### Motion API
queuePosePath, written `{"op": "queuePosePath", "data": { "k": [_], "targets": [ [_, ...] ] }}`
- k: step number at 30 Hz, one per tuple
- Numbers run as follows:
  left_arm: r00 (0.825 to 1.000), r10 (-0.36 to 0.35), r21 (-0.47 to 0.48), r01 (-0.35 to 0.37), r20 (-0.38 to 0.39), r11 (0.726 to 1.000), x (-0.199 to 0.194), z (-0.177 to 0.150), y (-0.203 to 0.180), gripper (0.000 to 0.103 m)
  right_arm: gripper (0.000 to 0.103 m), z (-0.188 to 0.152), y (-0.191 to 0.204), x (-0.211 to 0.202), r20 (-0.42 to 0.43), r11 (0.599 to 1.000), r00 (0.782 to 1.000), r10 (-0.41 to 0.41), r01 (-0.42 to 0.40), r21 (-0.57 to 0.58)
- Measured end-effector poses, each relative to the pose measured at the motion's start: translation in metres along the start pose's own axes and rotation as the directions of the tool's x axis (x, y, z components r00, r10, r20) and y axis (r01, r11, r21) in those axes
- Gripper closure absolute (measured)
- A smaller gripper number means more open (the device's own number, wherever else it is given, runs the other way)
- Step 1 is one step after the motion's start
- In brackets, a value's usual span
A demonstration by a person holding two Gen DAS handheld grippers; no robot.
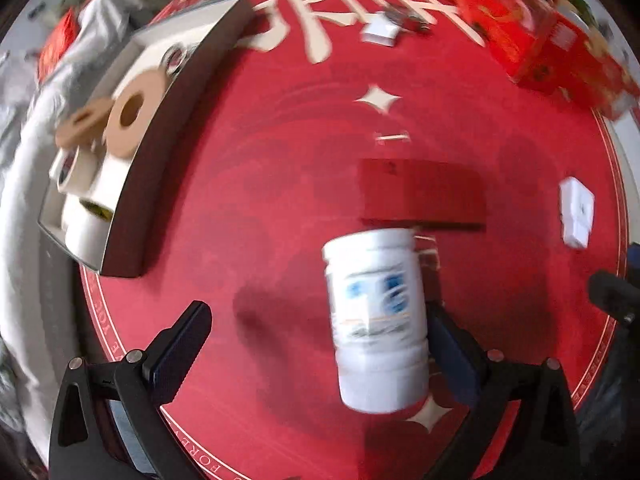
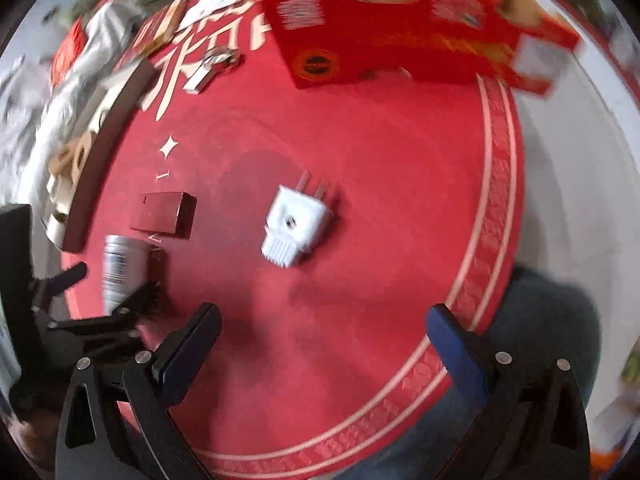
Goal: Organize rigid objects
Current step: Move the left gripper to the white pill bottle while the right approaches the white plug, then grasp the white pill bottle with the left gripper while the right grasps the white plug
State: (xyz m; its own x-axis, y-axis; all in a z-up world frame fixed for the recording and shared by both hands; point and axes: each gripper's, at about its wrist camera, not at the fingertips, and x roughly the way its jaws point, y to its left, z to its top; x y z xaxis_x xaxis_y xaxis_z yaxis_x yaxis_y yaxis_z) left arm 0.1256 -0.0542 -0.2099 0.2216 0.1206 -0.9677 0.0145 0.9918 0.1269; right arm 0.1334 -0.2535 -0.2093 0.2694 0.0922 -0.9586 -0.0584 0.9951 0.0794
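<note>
A white bottle (image 1: 376,320) with a blue label stands on the round red mat, between my left gripper's (image 1: 320,336) open fingers, close against the right finger (image 1: 452,352); the left finger is well apart from it. The bottle also shows in the right wrist view (image 2: 120,268), with the left gripper around it. My right gripper (image 2: 324,336) is open and empty, above the mat. A white plug adapter (image 2: 294,224) lies ahead of it on the mat; it also shows in the left wrist view (image 1: 576,212).
A dark red small box (image 1: 420,196) lies just beyond the bottle. A dark tray (image 1: 132,184) with tape rolls (image 1: 132,114) sits at the left. Red cartons (image 2: 400,48) stand at the far edge. A small white box (image 1: 380,32) lies far back.
</note>
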Motion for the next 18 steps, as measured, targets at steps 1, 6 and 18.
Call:
{"op": "queuePosePath", "data": {
  "k": [1, 6, 18],
  "targets": [
    [1.000, -0.002, -0.006, 0.002, 0.004, 1.000, 0.000, 0.001, 0.004, 0.000, 0.000, 0.002, 0.003, 0.003, -0.001, 0.999, 1.000, -0.020, 0.020, -0.030],
    [1.000, -0.008, -0.011, 0.009, 0.020, 1.000, 0.000, 0.004, 0.005, 0.000, 0.000, 0.026, 0.011, 0.028, -0.050, 0.996, 0.995, -0.086, 0.084, -0.028],
    [0.994, -0.105, -0.140, 0.108, 0.035, 0.984, 0.010, 0.008, 0.023, 0.000, 0.000, 0.037, 0.017, 0.047, -0.033, 0.986, 0.988, -0.152, 0.154, 0.057]
  ]
}}
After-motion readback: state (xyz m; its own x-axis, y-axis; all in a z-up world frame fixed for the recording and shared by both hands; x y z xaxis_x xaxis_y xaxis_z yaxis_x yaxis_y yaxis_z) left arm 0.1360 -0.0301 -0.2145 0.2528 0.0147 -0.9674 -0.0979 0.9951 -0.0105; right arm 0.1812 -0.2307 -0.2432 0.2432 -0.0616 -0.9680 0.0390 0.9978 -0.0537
